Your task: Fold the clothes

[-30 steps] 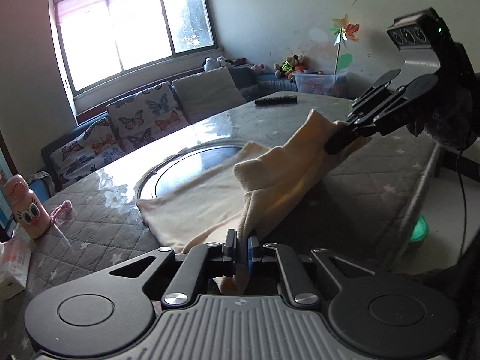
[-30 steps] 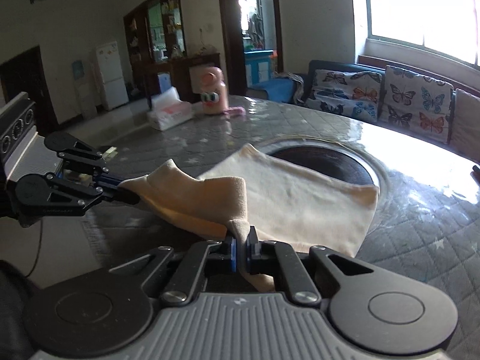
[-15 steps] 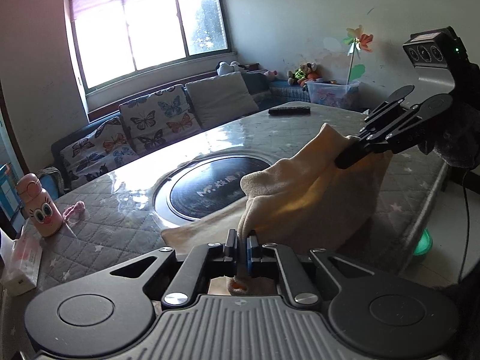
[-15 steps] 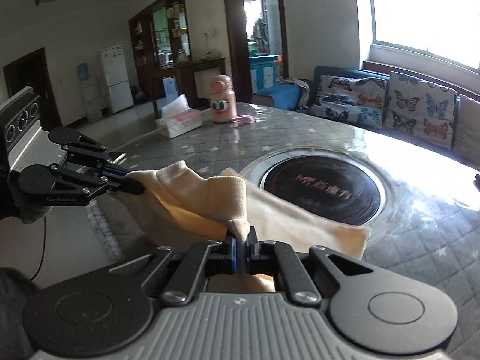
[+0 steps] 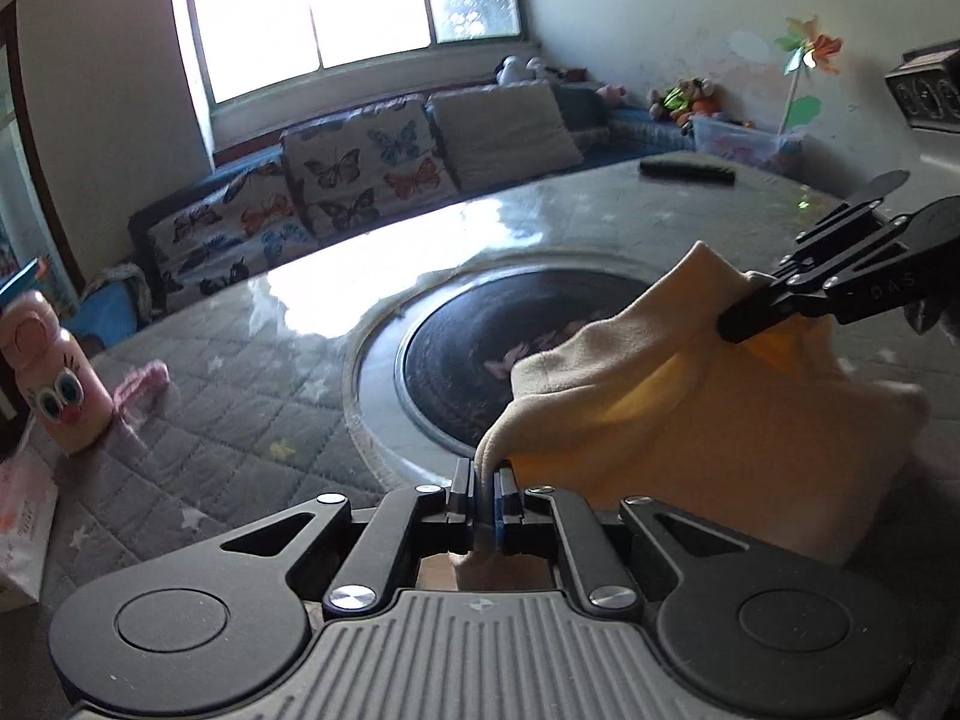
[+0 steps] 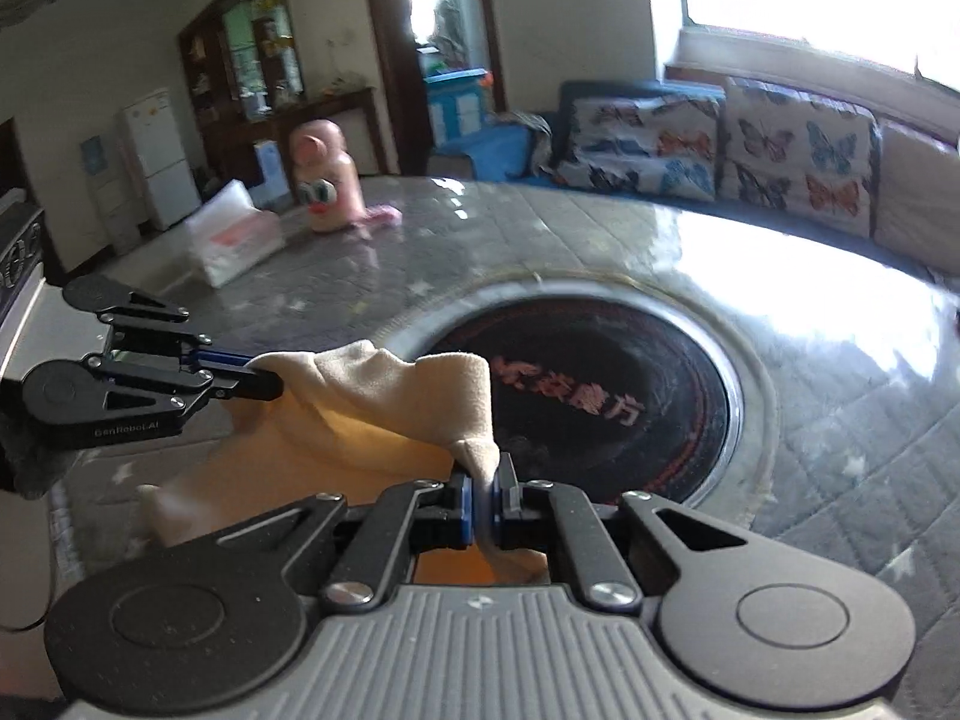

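The cream-yellow garment [image 5: 678,402] hangs bunched in the air, soft and fleecy, pinched at two spots. One gathered corner is squeezed between the left tongs [image 5: 485,495], another between the right tongs [image 6: 480,504]. Between the grips the fabric sags in a loose fold, glowing orange where light passes through. Its lower edge droops toward the near side of the bench [image 5: 252,384].

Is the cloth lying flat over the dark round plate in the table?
No, the cloth is lifted off it, pinched by both claws, leaving the plate uncovered.
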The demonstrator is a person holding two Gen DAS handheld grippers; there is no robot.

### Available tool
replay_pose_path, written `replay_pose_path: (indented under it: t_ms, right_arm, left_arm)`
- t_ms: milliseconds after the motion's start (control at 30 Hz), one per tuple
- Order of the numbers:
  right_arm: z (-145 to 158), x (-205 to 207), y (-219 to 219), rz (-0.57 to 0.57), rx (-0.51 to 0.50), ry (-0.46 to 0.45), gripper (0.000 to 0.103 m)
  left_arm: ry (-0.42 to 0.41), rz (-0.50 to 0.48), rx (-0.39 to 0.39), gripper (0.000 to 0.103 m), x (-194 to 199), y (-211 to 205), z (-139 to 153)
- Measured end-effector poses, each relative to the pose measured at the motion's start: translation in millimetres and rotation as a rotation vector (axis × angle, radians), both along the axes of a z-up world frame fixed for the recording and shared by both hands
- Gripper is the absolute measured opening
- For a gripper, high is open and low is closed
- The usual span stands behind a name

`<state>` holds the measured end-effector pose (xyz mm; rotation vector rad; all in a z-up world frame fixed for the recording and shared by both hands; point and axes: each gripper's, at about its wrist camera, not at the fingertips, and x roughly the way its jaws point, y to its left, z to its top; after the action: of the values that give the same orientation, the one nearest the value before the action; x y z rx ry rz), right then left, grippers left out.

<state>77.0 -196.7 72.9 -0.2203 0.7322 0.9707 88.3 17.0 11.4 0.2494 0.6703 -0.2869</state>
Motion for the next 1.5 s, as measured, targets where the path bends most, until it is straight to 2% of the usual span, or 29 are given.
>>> replay_pose_path:
  t_ms: [67, 167, 233, 467, 533, 633, 800, 967, 1100, 1333, 1500]
  right_arm:
    - [-19.6, 10.8, 7.6, -0.030, -0.013, 0.036, 0.007]
    - [-34.8, 16.0, 10.6, -0.081, -0.035, 0.040, 0.014]
    - [-40.4, 18.3, 9.0, -0.104, -0.040, 0.044, 0.022]
    - [-22.4, 8.5, -3.1, -0.134, -0.012, -0.043, 0.025]
    - [-17.5, 3.2, -3.7, -0.121, -0.005, -0.046, 0.025]
    - [-14.8, -2.3, -1.5, -0.084, 0.010, -0.015, 0.025]
    - [-23.6, -0.5, 11.2, -0.076, -0.003, 0.025, 0.025]
    - [-34.3, 9.2, 21.8, -0.108, -0.041, 0.053, 0.025]
    - [-42.4, 11.9, 26.7, -0.127, -0.053, 0.060, 0.025]
    - [-47.3, 1.3, 36.0, -0.100, -0.097, -0.035, 0.028]
    - [-39.0, -3.0, 39.8, -0.099, -0.069, -0.051, 0.034]
  left_arm:
    - [0.018, 0.023, 0.002, 0.011, 5.6, 0.5, -8.9]
    - [0.018, 0.043, 0.014, 0.018, 7.0, 0.5, -14.1]
    - [0.008, 0.053, 0.034, 0.019, 7.5, -0.2, -14.5]
    - [-0.019, 0.141, 0.047, 0.021, 8.8, 7.5, -5.1]
    - [-0.041, 0.155, 0.023, 0.021, 5.4, 9.6, 5.0]
    - [-0.057, 0.125, -0.038, 0.021, -2.9, 2.1, 19.5]
    - [-0.008, 0.031, -0.121, 0.021, -5.9, -23.8, 21.9]
    - [0.056, 0.032, -0.118, 0.022, 14.2, -40.4, 4.5]
    - [0.101, 0.089, -0.130, 0.022, 31.3, -35.4, -8.3]
    - [0.083, 0.098, -0.111, 0.022, 30.8, -33.8, -13.7]
    - [0.072, 0.093, -0.099, 0.025, 28.6, -37.9, -14.6]
